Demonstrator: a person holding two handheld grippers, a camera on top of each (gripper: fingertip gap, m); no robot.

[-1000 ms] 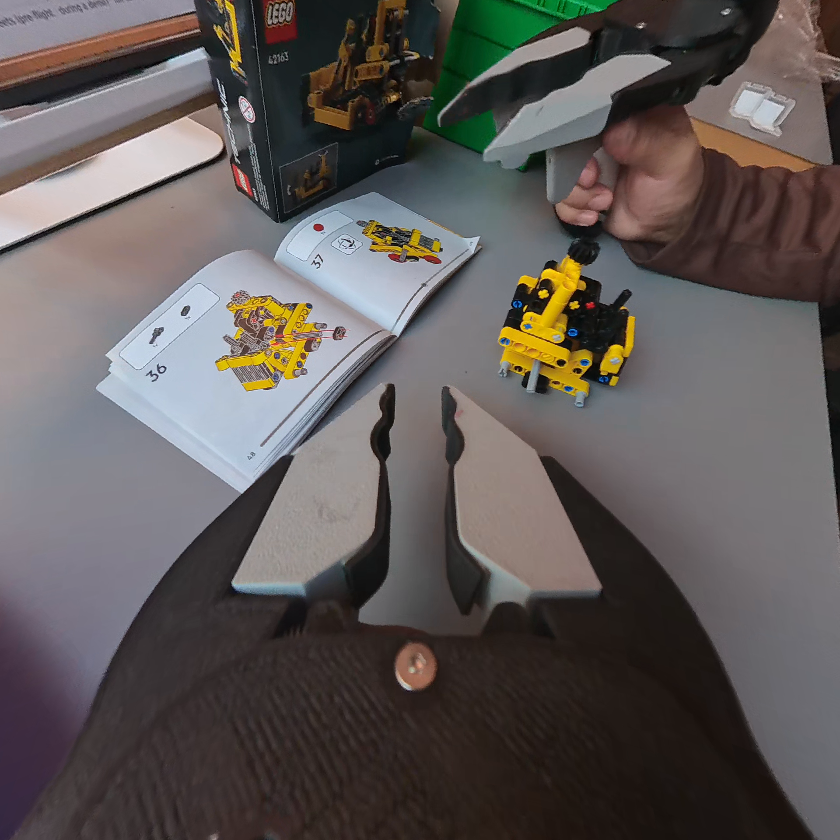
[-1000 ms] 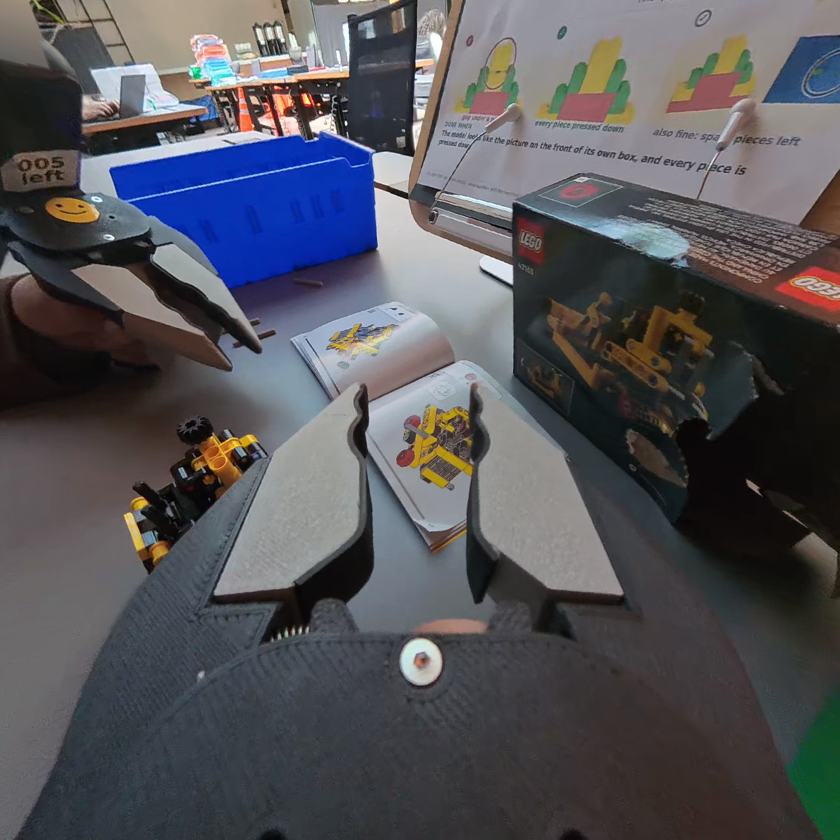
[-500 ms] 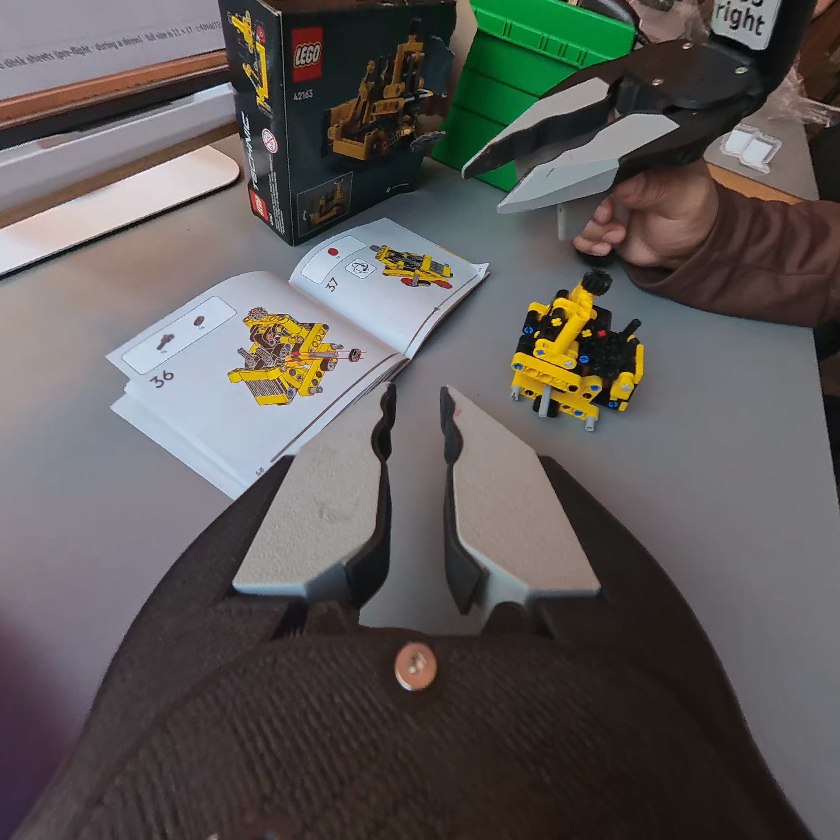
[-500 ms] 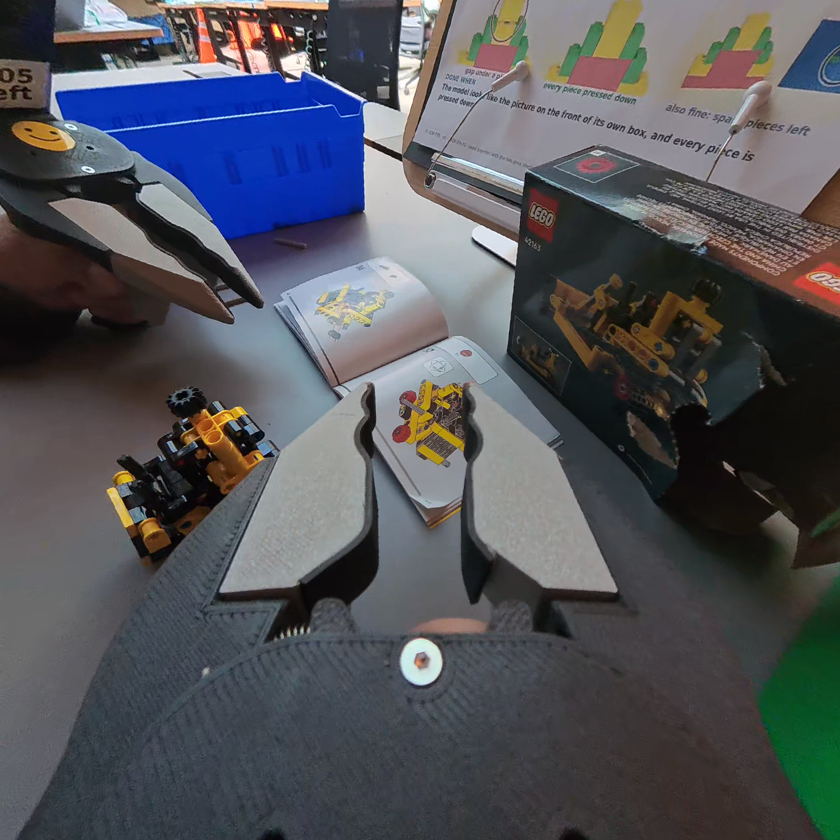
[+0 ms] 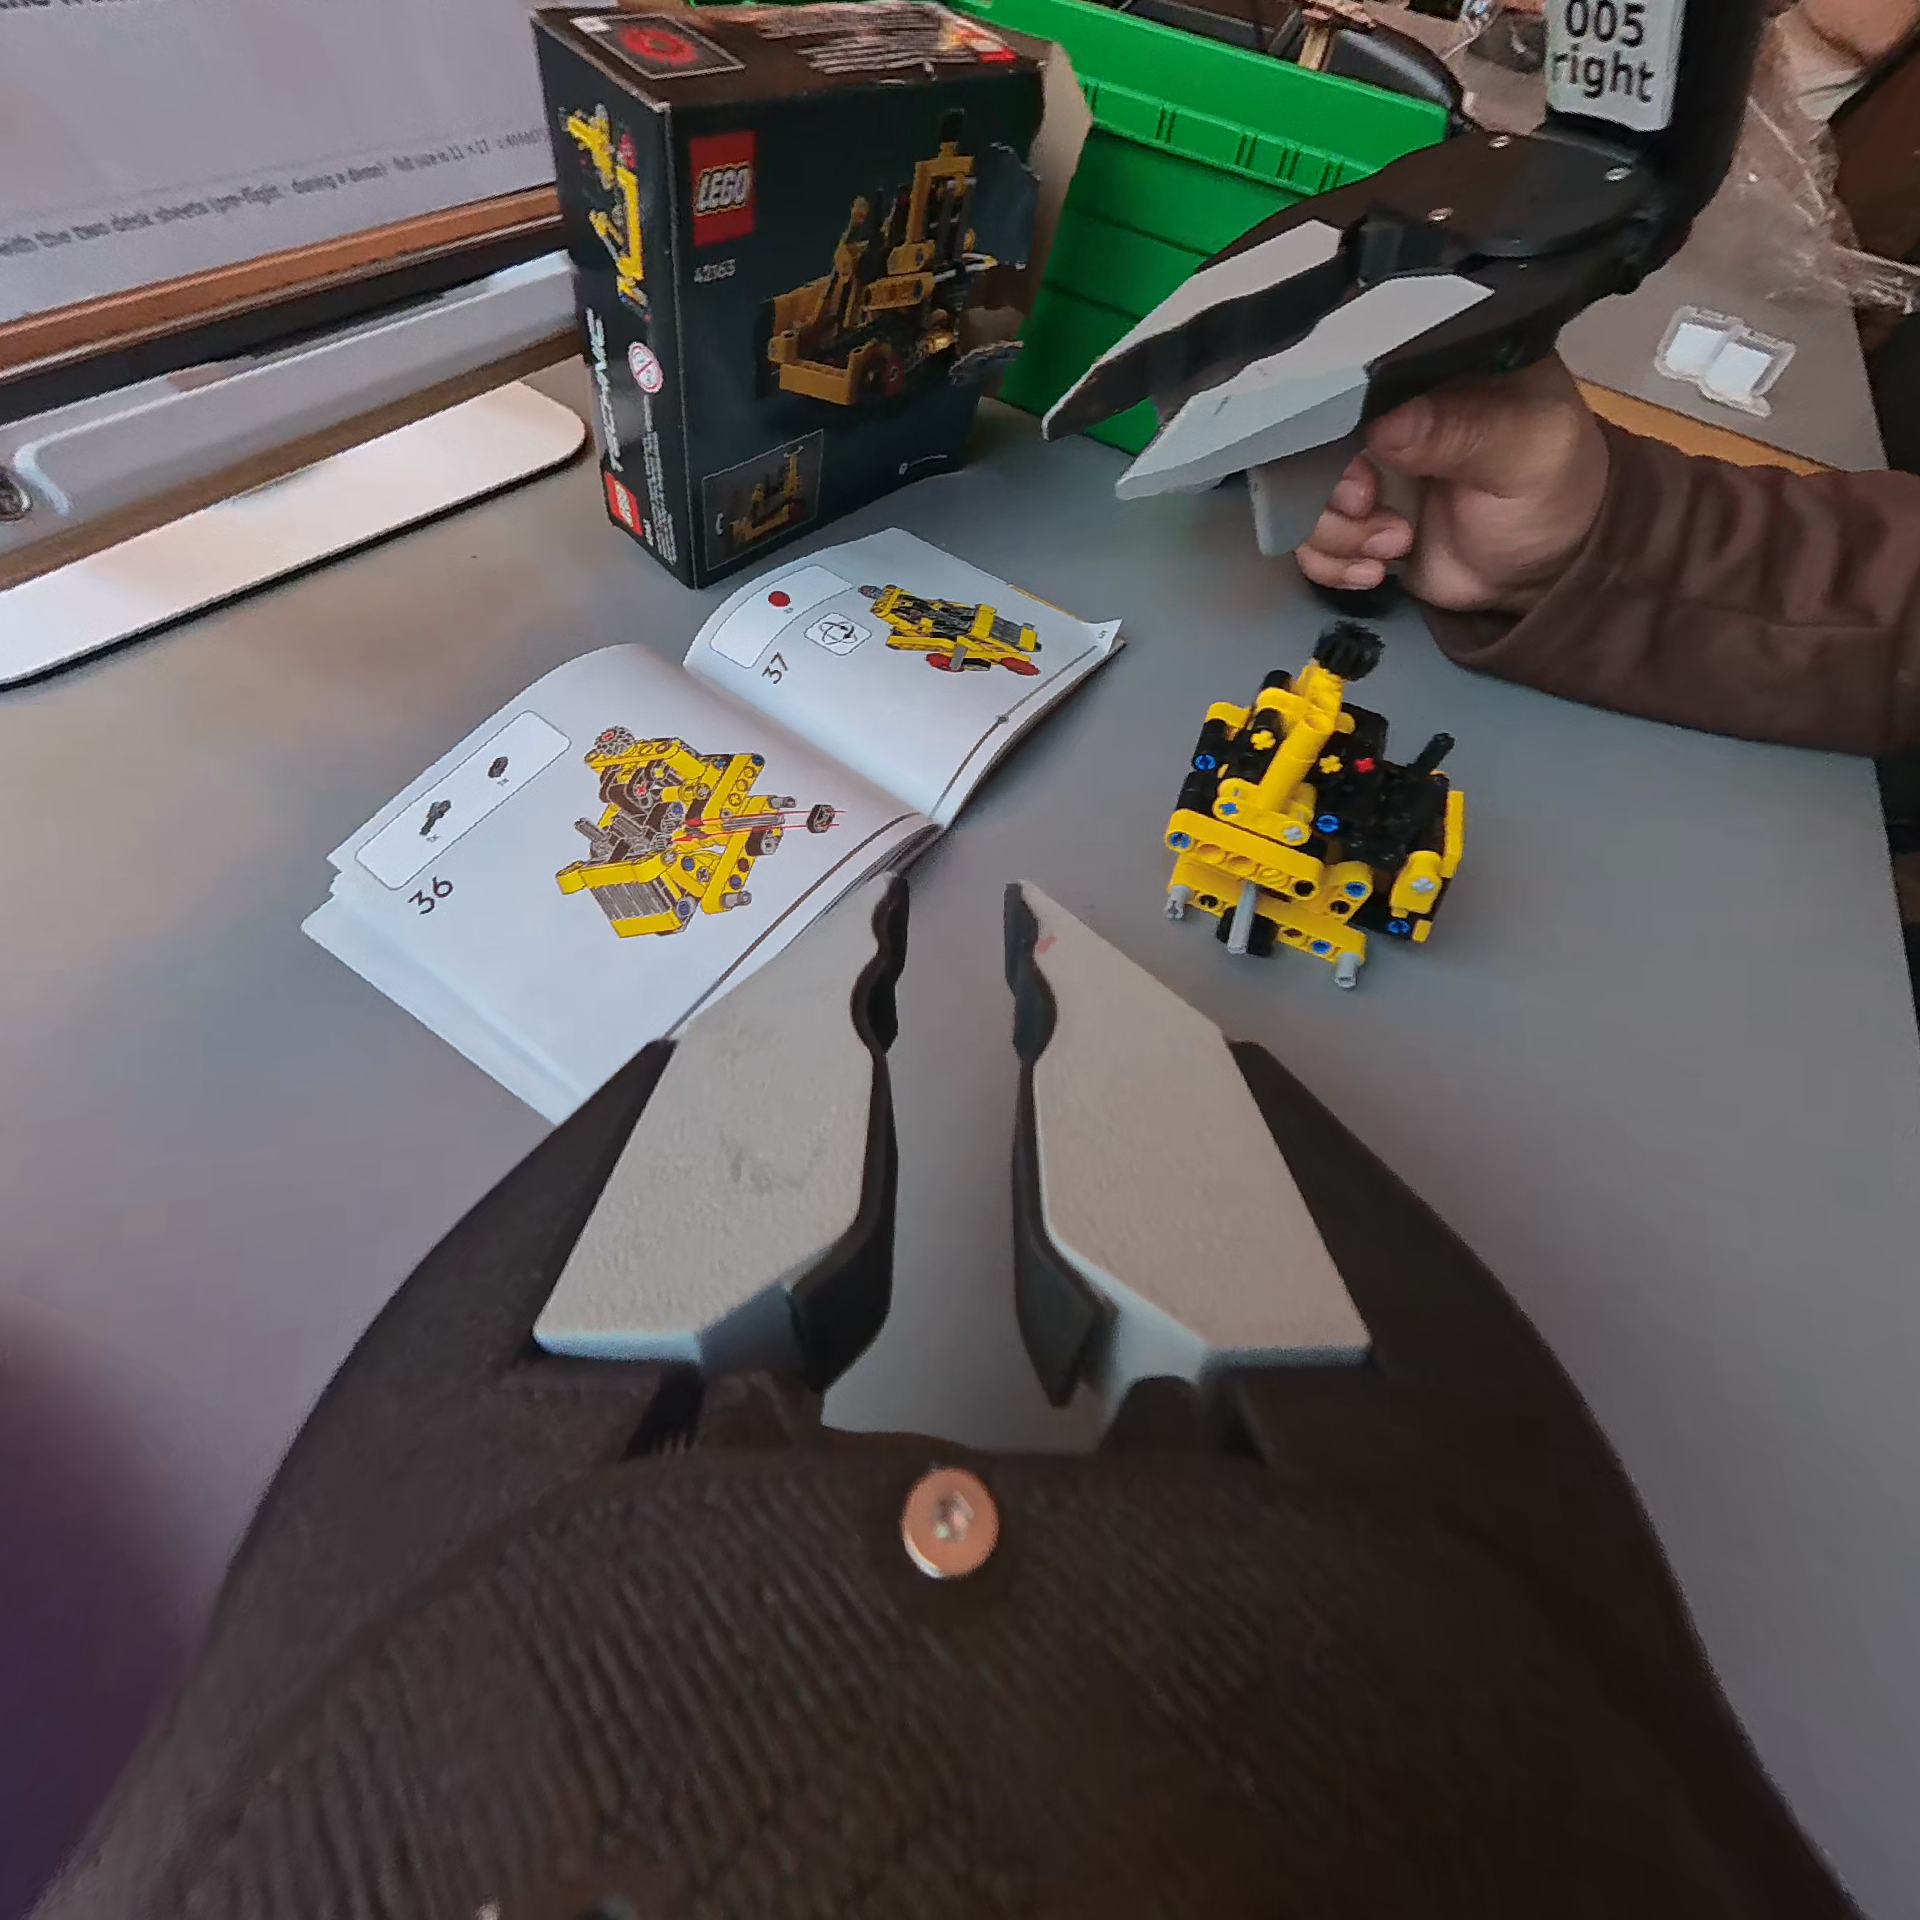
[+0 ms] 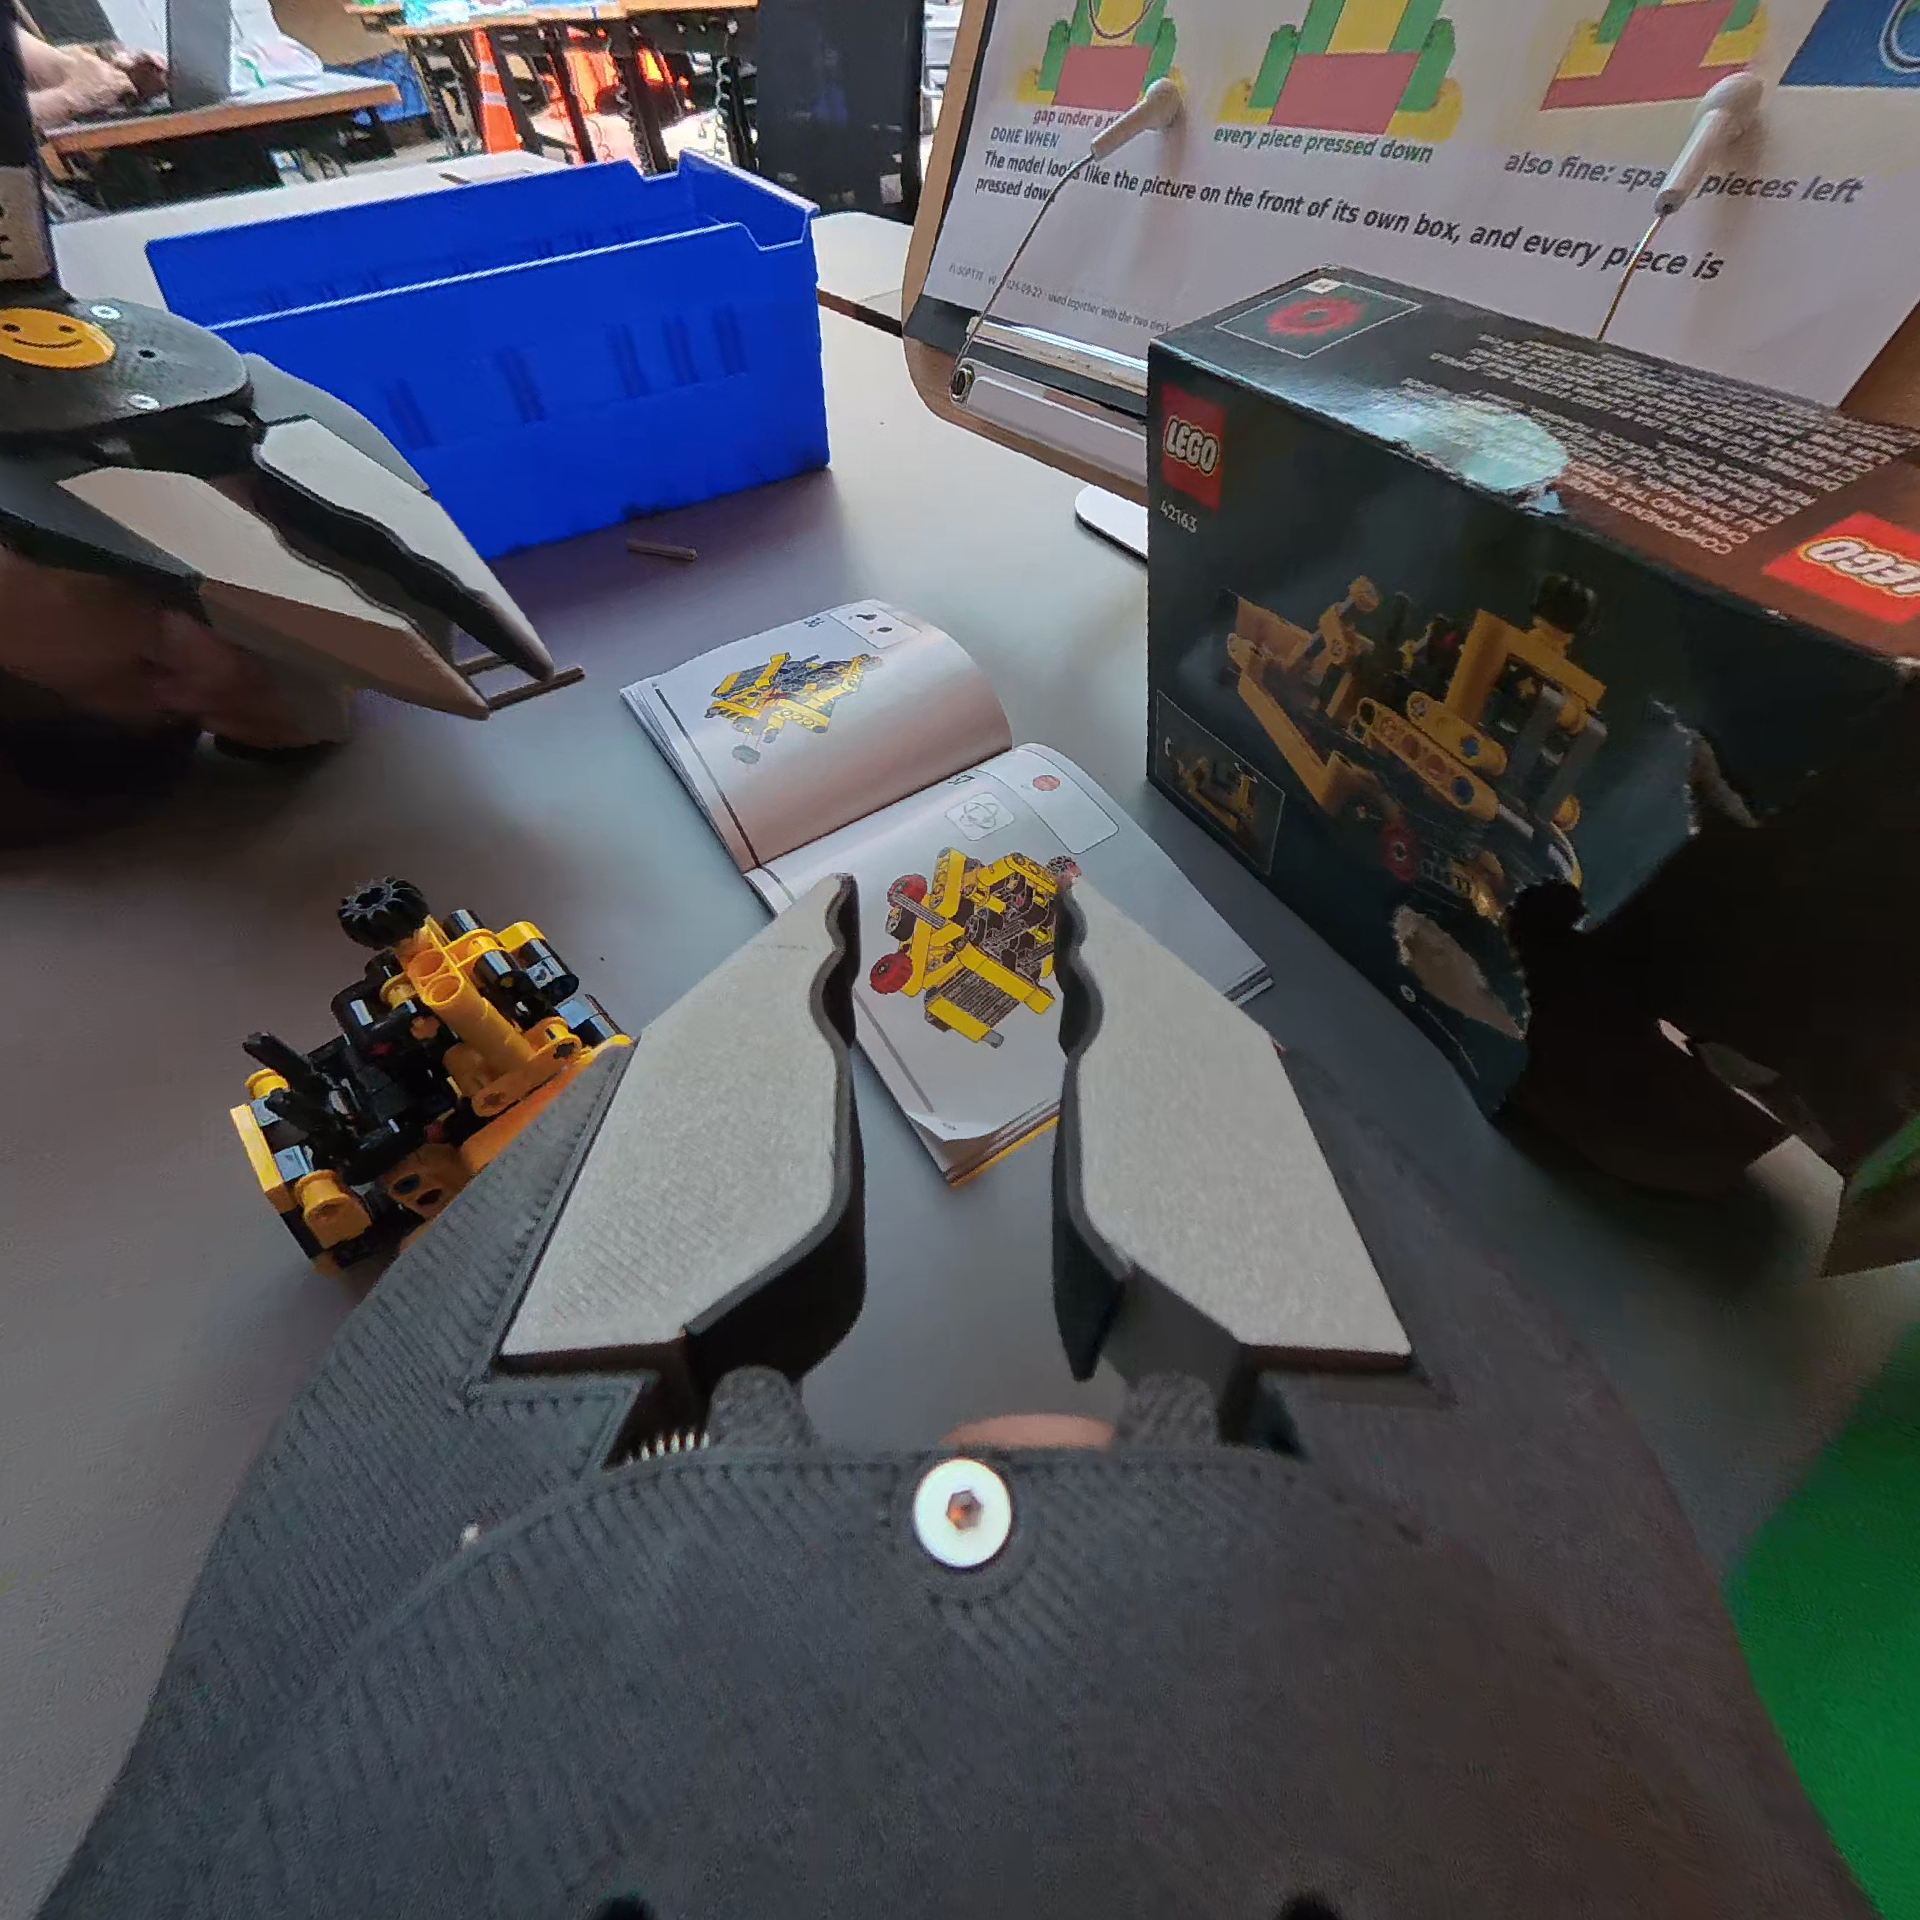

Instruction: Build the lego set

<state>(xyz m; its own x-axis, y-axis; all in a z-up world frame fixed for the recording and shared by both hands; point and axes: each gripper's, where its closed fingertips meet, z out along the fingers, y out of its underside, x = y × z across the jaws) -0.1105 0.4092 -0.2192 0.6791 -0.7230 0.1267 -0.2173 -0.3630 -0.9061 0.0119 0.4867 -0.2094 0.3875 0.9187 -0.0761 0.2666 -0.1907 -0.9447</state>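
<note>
A partly built yellow and black lego model (image 5: 1309,821) stands on the grey table (image 5: 1455,1195), right of the open instruction booklet (image 5: 727,810). My left gripper (image 5: 956,914) is open and empty, held above the table in front of the booklet's near edge. My right gripper (image 6: 956,904) is open and empty, over the booklet's (image 6: 862,748) near page, with the model (image 6: 426,1060) at its left. Each gripper also shows in the other's view: the right one (image 5: 1091,457) above and behind the model, the left one (image 6: 509,675) beyond the model.
The dark lego box (image 5: 810,301) stands behind the booklet. A green bin (image 5: 1195,208) is beside it and a blue bin (image 6: 520,343) at the far side. A sign board on a stand (image 6: 1351,156) is behind the box. A small dark pin (image 6: 660,549) lies near the blue bin. The left gripper's tips are roughly 15 centimetres from the right gripper's.
Both grippers have shifted slightly, so both views have moved. The right gripper's jaws have narrowed a little. The model and booklet have not moved. Nothing was picked up.
</note>
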